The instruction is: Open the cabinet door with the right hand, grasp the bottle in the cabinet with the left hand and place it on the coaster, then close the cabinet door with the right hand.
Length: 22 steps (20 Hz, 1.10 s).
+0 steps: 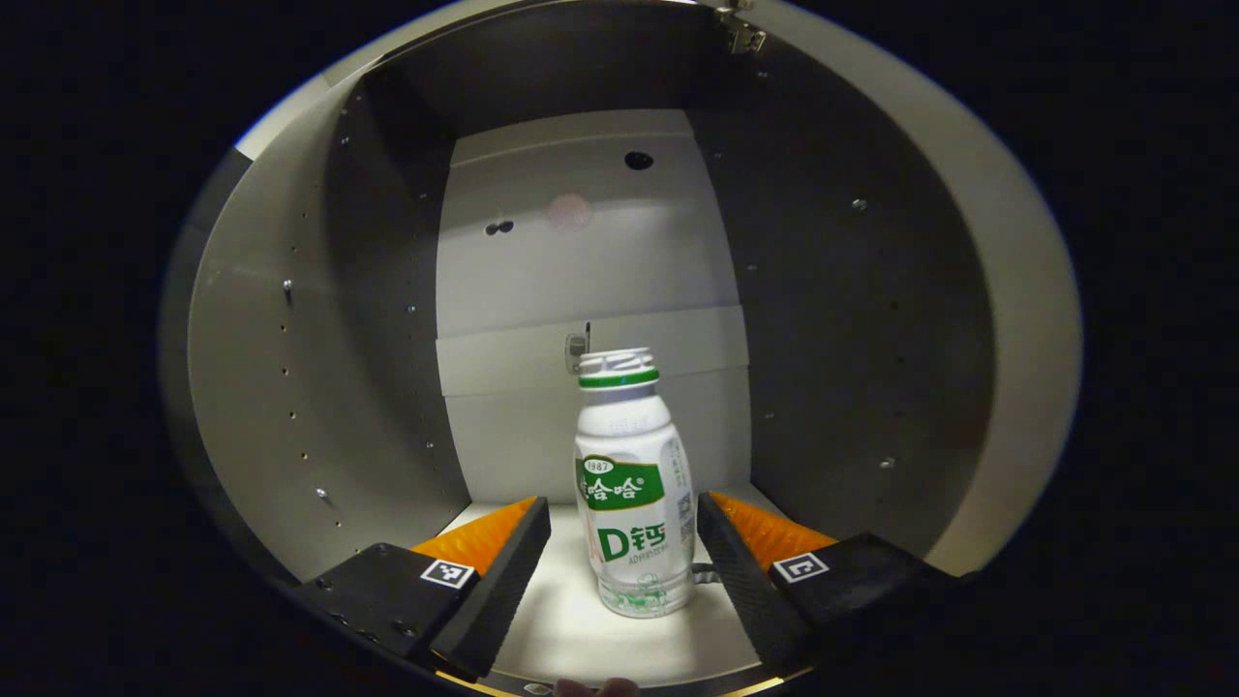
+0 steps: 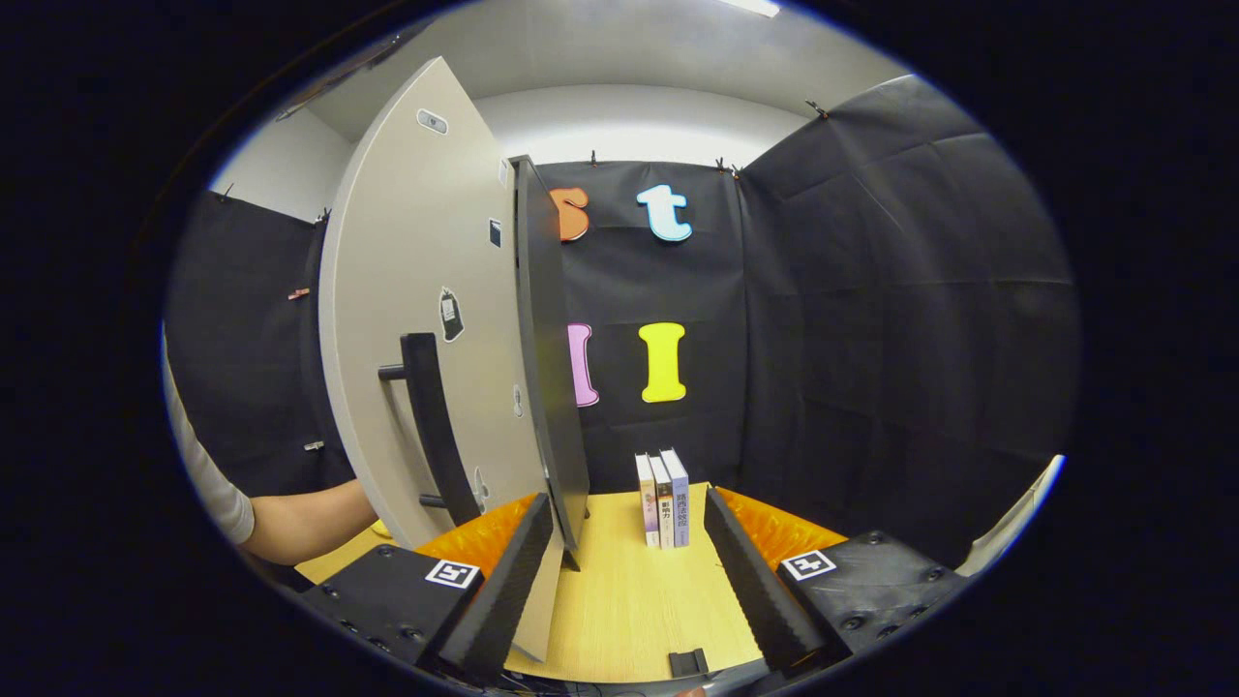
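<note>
The left gripper (image 1: 622, 542) is reaching into the open cabinet (image 1: 290, 387), its jaws standing wide apart with the bottle (image 1: 634, 484) between them. The bottle is standing upright on the cabinet floor, and neither finger is pressing on it; the right-hand one looks very near its side, though I cannot tell if it is touching. The right gripper (image 2: 629, 552) is hanging beside the swung-out door (image 2: 426, 319), jaws spread and holding nothing, with the door's edge just inside its left finger and the handle (image 2: 436, 426) off to the left. A person's arm (image 2: 290, 523) is reaching behind the door. Three books (image 2: 662, 499) are standing farther back on the table (image 2: 629, 600). To my eye the grasp is the step in hand, and the risks are sitting right there: the bottle is tall and light-looking, so one finger arriving first could be tipping it or shoving it deeper in. Closing low on the rounded base might be letting it slip on the lift. The door, unheld, could be drifting back toward the reaching arm.
</note>
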Tool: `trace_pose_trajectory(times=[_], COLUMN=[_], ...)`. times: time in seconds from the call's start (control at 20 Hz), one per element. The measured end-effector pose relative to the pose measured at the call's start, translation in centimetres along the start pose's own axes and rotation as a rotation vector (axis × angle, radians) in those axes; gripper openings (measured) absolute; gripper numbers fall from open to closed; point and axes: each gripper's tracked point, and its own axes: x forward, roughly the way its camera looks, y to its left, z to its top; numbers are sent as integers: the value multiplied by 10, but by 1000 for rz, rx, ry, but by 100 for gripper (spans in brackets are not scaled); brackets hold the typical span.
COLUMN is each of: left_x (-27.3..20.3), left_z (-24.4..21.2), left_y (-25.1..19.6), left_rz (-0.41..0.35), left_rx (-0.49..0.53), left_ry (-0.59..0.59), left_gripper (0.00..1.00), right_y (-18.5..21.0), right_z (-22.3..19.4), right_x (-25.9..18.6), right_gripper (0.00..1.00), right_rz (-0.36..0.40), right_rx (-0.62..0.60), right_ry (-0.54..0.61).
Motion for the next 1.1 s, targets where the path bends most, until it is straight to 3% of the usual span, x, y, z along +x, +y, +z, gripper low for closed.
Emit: trace_pose_trajectory(times=[0.1, 0.2, 0.3, 0.5, 1.1], left_x=[12, 19, 20, 5, -159], left_z=[-5, -2, -2, 7, 39], left_y=[0, -3, -5, 1, 108], left_rz=[-2, -3, -7, -19, -39], left_rx=[-23, -41, -42, -49, -49], left_ry=[16, 14, 18, 8, -83], left_gripper=[93, 95, 78, 75, 75], right_y=[-6, -7, -7, -3, 27], right_z=[-2, -4, -5, -3, 10], right_x=[2, 3, 3, 1, -3], right_gripper=[100, 95, 95, 95, 95], right_rz=[-14, -21, -26, -22, 6], right_rx=[0, 0, 1, 18, 35], right_ry=[4, 8, 10, 0, -33])
